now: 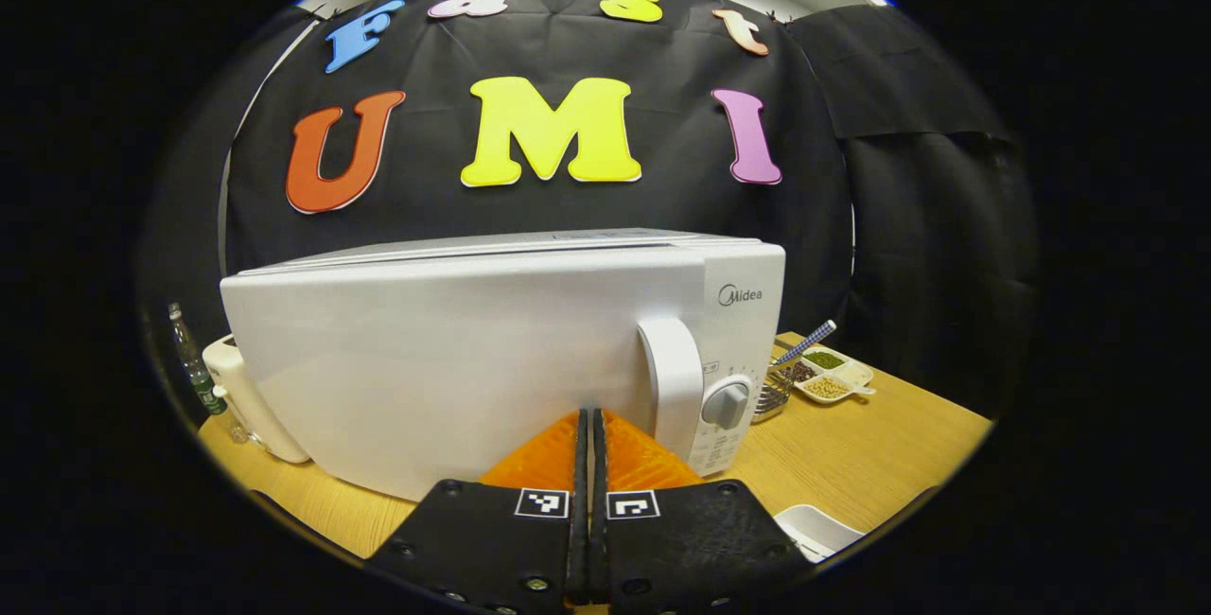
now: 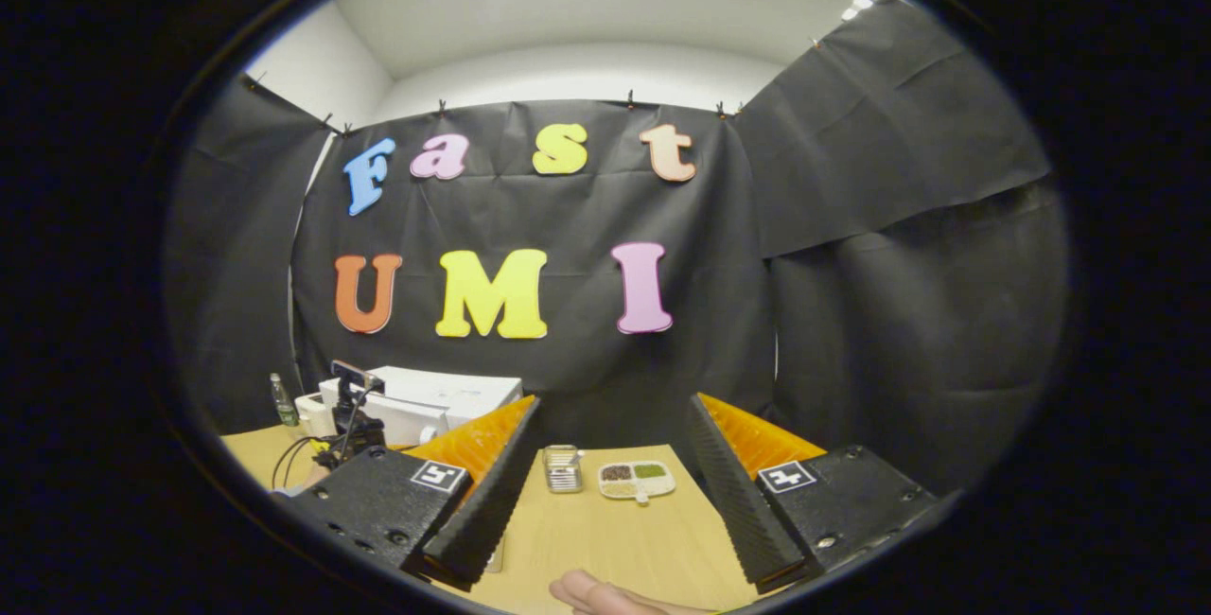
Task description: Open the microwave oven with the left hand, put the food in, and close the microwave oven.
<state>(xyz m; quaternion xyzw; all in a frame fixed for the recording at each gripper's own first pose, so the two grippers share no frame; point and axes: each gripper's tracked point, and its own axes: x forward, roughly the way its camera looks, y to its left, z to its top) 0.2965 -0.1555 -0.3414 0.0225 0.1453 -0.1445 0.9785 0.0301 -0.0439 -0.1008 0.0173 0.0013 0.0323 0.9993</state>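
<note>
The white microwave (image 1: 454, 360) stands on the wooden table with its door shut; its upright handle (image 1: 672, 388) and a round dial (image 1: 727, 404) are on the right side. My left gripper (image 1: 588, 418) is shut with nothing between its fingers, close in front of the door, just left of the handle. A white dish (image 1: 818, 530) lies at the near right table edge; its contents are hidden. In the right gripper view my right gripper (image 2: 613, 407) hovers open and empty above the table, far from the microwave (image 2: 430, 402), with the left gripper (image 2: 355, 421) in front of it.
A compartment dish of beans (image 1: 833, 374) (image 2: 636, 479), a spoon (image 1: 804, 342) and a small wire basket (image 1: 771, 395) (image 2: 563, 468) sit right of the microwave. On its left are a white appliance (image 1: 251, 397) and a bottle (image 1: 194, 364). A fingertip (image 2: 596, 593) shows below my right gripper.
</note>
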